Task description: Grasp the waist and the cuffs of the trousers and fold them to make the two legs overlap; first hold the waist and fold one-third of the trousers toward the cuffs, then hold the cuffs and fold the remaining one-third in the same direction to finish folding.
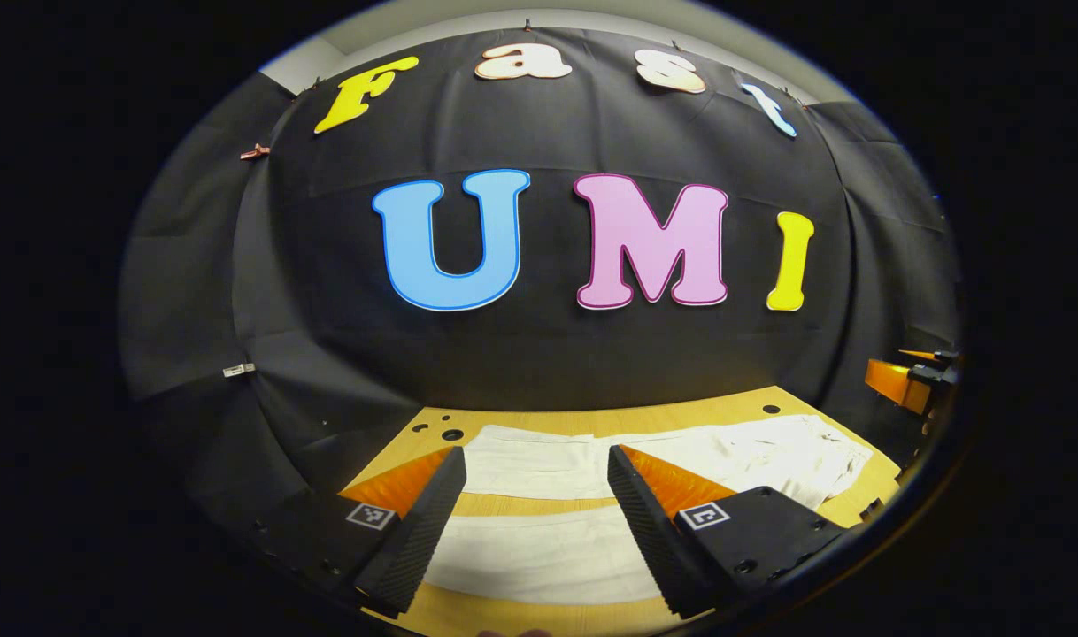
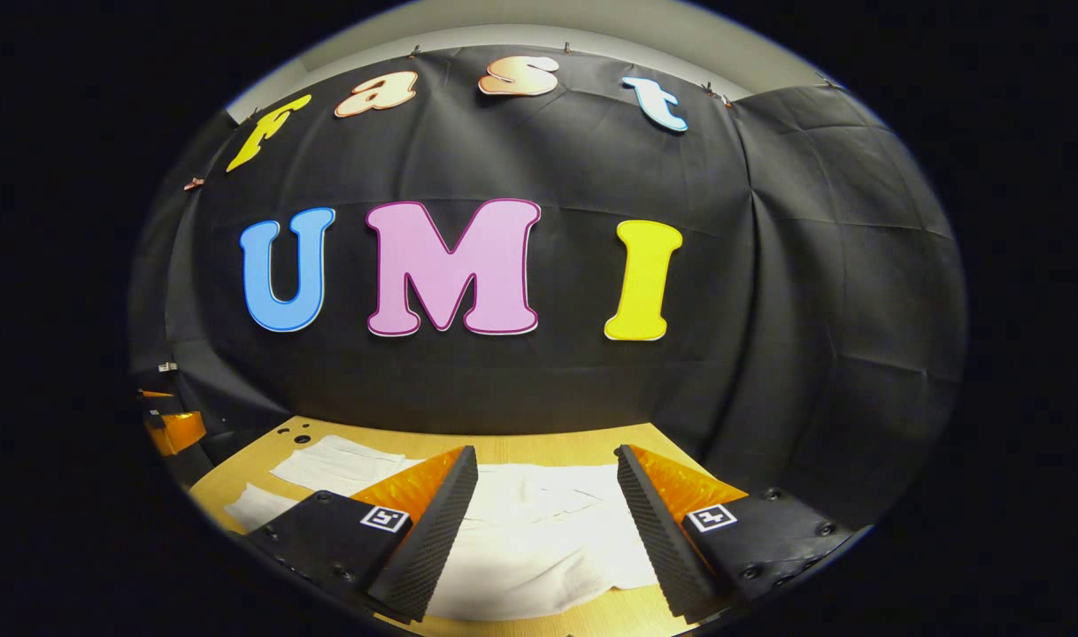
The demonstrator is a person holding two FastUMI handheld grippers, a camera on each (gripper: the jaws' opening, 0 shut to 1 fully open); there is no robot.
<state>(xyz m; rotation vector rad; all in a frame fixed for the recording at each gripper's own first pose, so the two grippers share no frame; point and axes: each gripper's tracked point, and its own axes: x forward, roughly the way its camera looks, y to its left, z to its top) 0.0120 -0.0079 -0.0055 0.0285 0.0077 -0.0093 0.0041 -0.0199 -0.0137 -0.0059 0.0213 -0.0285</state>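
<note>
The white trousers [image 1: 539, 513] lie flat on the table [image 1: 592, 420] — soft, light, floppy. Both tongs, left gripper [image 1: 536, 500] and right gripper [image 2: 548, 504], gape wide, holding nothing — pinch waist and cuff edges.

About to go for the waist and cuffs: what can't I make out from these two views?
- Trousers, left gripper view: the near leg's ends are covered by the left gripper fingers.
- Trousers, right gripper view: the right gripper fingers cover both sides of the waist end.
- Far-leg cuff, left gripper view: too small to see the hem.
</note>
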